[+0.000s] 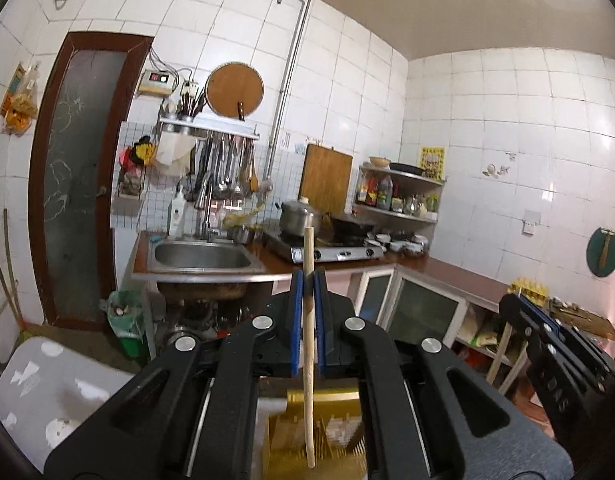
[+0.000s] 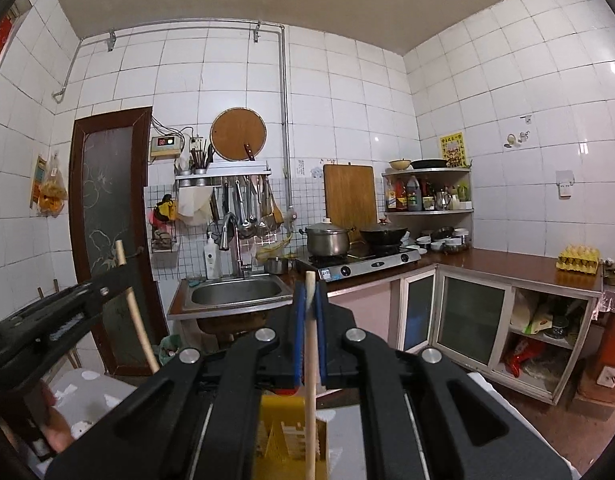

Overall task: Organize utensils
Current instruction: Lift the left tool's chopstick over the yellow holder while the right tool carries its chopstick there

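So over on the far left there's the brown-framed door (image 2: 107,216) with frosted glass. My left gripper (image 1: 308,280) has its jaws clamped tight on a pale wooden stick (image 1: 308,344), which stands pretty much upright between the blue pads (image 1: 295,320), top end poking up above them and bottom end hanging down in front of a yellow slotted rack (image 1: 331,440) below. In the right wrist view you can see that same left gripper from the side at the left edge, stick tilted a bit.

Moving right: the steel sink (image 2: 235,292) set into the surface (image 2: 507,268), tap behind it, and a rail of ladles and spatulas (image 2: 247,208) hanging on the tiled wall above. A round wooden board (image 2: 238,134) hangs higher up.

My right gripper (image 2: 310,284) is the same deal, jaws shut on a second wooden stick (image 2: 310,360), upright, lower end going down over a yellow crate thing (image 2: 275,440).

Further right there's the gas stove (image 2: 363,262) with a lidded pot (image 2: 328,238) and a dark wok (image 2: 383,235), a corner shelf of bottles (image 2: 427,196), then an egg tray (image 2: 578,258) on the surface at the far right.
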`<state>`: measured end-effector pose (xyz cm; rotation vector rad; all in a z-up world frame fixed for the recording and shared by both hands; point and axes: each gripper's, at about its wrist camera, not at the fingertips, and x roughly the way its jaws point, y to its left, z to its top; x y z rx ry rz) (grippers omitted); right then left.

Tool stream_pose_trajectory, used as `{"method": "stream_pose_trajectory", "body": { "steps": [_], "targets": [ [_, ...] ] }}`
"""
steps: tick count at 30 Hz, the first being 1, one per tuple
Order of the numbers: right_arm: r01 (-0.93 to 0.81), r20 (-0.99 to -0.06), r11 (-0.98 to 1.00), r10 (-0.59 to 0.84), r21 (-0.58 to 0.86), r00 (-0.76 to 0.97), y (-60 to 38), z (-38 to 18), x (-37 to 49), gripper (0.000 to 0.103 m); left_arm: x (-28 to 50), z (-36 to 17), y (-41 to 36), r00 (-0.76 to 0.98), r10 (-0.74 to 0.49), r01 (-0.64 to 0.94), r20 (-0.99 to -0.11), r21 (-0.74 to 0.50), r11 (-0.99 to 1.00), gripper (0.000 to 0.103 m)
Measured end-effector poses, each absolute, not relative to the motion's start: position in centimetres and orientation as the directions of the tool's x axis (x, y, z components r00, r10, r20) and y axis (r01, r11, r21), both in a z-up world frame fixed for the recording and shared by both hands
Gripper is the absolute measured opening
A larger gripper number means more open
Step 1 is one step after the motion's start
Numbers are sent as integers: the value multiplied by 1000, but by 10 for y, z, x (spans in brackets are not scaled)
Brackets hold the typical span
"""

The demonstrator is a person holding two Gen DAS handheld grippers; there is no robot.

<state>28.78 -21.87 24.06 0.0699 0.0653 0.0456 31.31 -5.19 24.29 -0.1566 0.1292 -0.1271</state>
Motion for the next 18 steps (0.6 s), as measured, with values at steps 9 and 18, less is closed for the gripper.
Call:
{"method": "stream_pose_trajectory", "body": {
  "steps": [9,18],
  "targets": [
    [-46,-76,994,54,95,996,-208,239,341,6,372,218,-57,982,-79,54,-171,-146,988,4],
    [-26,-250,995,49,94,967,-215,165,389,6,406,149,-51,958,-64,28,-278,-134,991,4]
  ]
}}
